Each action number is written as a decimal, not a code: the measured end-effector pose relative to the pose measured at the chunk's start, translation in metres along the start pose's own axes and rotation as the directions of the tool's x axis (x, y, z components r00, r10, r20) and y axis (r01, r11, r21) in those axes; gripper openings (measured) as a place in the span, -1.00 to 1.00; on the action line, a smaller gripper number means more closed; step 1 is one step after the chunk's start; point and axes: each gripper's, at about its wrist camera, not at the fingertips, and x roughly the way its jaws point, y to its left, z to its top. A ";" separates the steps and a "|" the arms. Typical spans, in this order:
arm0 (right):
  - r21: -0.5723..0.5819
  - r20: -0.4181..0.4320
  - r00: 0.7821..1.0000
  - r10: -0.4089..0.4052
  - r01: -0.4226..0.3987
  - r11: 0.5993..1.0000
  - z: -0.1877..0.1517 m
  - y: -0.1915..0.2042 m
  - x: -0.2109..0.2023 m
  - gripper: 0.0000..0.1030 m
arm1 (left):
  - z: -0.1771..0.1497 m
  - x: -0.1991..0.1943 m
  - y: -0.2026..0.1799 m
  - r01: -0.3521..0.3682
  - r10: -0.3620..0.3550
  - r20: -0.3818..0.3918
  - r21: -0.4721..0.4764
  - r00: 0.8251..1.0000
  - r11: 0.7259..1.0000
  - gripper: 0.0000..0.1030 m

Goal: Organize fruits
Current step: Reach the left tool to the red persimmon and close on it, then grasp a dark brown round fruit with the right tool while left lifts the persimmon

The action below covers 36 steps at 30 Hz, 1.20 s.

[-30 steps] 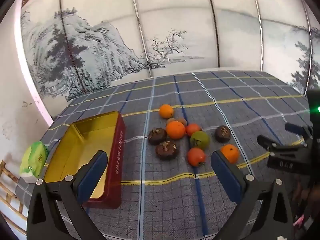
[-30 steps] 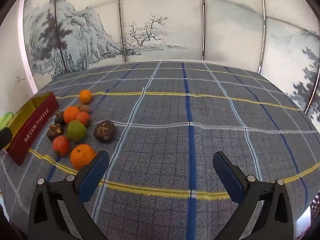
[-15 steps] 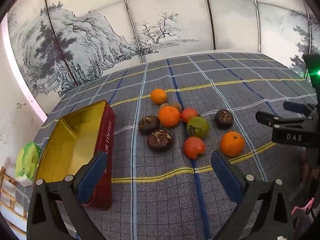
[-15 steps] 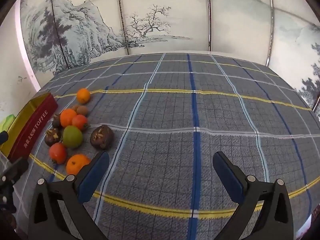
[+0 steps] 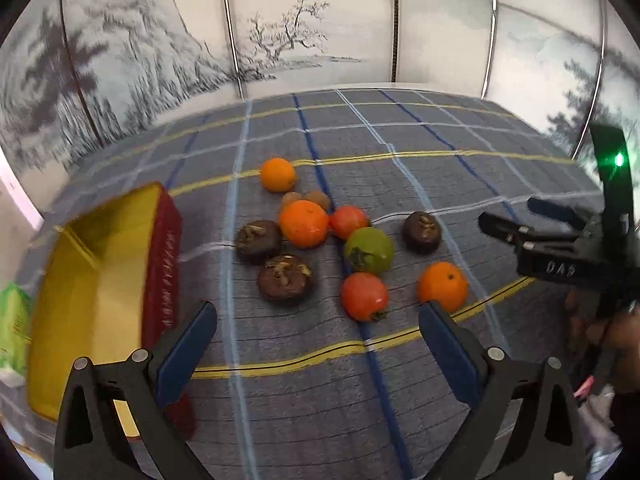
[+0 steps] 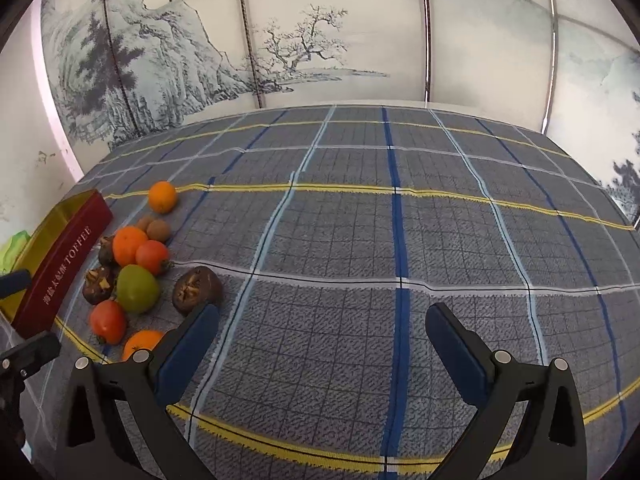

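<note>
Several fruits lie loose on a checked cloth: oranges (image 5: 303, 223), red persimmons (image 5: 364, 297), a green fruit (image 5: 369, 250) and dark brown mangosteens (image 5: 285, 277). An open red tin with a gold inside (image 5: 100, 280) stands to their left. My left gripper (image 5: 318, 340) is open and empty, just short of the fruits. My right gripper (image 6: 322, 342) is open and empty over bare cloth, with the fruits (image 6: 136, 288) and the tin (image 6: 64, 264) to its left. It also shows at the right edge of the left wrist view (image 5: 532, 224).
A green and white pack (image 5: 12, 316) lies left of the tin at the table edge. A painted landscape screen (image 6: 280, 48) closes off the far side of the table. Bare cloth (image 6: 440, 240) stretches right of the fruits.
My left gripper has moved closer to the fruits and swung right, so the tin sits further left. My right gripper has shifted slightly, with the fruits now nearer its left finger.
</note>
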 end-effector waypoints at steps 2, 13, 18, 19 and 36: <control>-0.001 -0.003 1.000 0.012 -0.012 1.000 -0.001 0.000 0.001 0.99 | 0.002 0.004 0.000 0.043 -0.043 0.004 -0.030 0.999 0.999 0.78; 0.012 0.015 0.999 0.033 -0.033 0.999 0.001 -0.003 -0.005 0.99 | 0.011 0.025 -0.017 0.086 -0.085 -0.041 0.015 0.996 0.996 -0.02; 0.022 0.015 0.999 0.036 -0.036 0.999 0.000 -0.004 -0.005 0.99 | 0.013 0.042 -0.024 0.077 -0.073 -0.082 0.047 0.994 0.996 -0.17; 0.024 0.015 0.999 0.037 -0.038 0.999 0.001 -0.004 -0.005 0.99 | 0.012 0.046 -0.025 0.077 -0.072 -0.088 0.055 0.994 0.995 -0.26; -0.096 -0.077 0.977 0.199 -0.206 0.974 0.015 0.013 0.002 0.68 | -0.002 0.000 -0.018 0.103 -0.103 0.012 -0.014 0.995 0.995 -0.47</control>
